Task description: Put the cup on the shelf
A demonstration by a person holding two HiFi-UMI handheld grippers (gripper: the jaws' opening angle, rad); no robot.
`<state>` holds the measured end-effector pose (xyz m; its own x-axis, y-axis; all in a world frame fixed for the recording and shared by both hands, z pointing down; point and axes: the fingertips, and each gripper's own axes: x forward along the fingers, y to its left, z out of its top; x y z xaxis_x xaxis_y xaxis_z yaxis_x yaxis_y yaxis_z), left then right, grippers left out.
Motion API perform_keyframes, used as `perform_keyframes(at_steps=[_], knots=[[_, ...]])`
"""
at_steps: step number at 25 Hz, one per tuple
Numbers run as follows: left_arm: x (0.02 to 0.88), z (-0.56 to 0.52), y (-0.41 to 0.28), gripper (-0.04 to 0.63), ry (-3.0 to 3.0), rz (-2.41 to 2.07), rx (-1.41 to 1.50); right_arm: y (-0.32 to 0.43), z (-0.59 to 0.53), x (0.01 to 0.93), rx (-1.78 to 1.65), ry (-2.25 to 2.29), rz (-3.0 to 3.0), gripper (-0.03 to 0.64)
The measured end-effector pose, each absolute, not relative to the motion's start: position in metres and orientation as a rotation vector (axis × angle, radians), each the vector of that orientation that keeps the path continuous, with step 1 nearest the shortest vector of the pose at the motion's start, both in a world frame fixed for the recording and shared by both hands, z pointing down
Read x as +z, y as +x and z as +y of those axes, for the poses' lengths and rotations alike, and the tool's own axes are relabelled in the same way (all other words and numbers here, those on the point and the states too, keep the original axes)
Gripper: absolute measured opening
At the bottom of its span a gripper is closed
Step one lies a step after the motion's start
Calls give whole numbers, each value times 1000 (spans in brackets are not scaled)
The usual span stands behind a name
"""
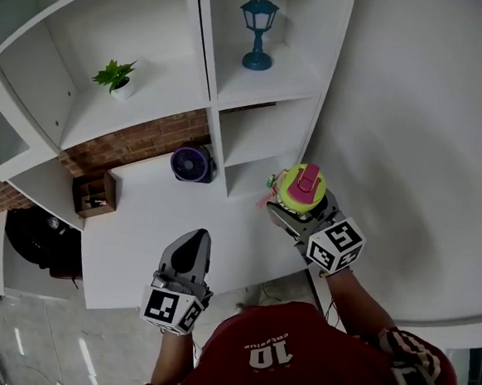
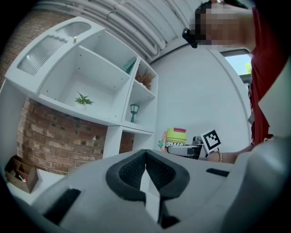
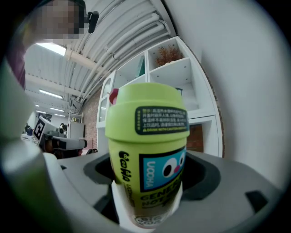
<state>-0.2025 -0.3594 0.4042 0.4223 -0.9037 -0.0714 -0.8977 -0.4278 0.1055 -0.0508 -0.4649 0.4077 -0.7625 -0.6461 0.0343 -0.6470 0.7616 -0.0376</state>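
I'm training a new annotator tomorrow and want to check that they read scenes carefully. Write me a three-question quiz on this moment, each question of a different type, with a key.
1. True or false: the left tool is shut with nothing between its jaws.
2. Multiple choice: the right tool is A) open and empty, B) shut on the green cup, C) out of every view.
3. Fill in: on the shelf, the compartment left of the blue lantern holds a small potted ____.

Key: 1 true; 2 B; 3 plant.
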Motion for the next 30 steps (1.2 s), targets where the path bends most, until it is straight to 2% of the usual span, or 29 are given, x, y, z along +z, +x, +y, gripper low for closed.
perform_keyframes(at_steps=[30], knots=[[410, -432, -183, -6, 2451, -1895, -75, -92, -612, 437, 82, 815, -3073, 403]])
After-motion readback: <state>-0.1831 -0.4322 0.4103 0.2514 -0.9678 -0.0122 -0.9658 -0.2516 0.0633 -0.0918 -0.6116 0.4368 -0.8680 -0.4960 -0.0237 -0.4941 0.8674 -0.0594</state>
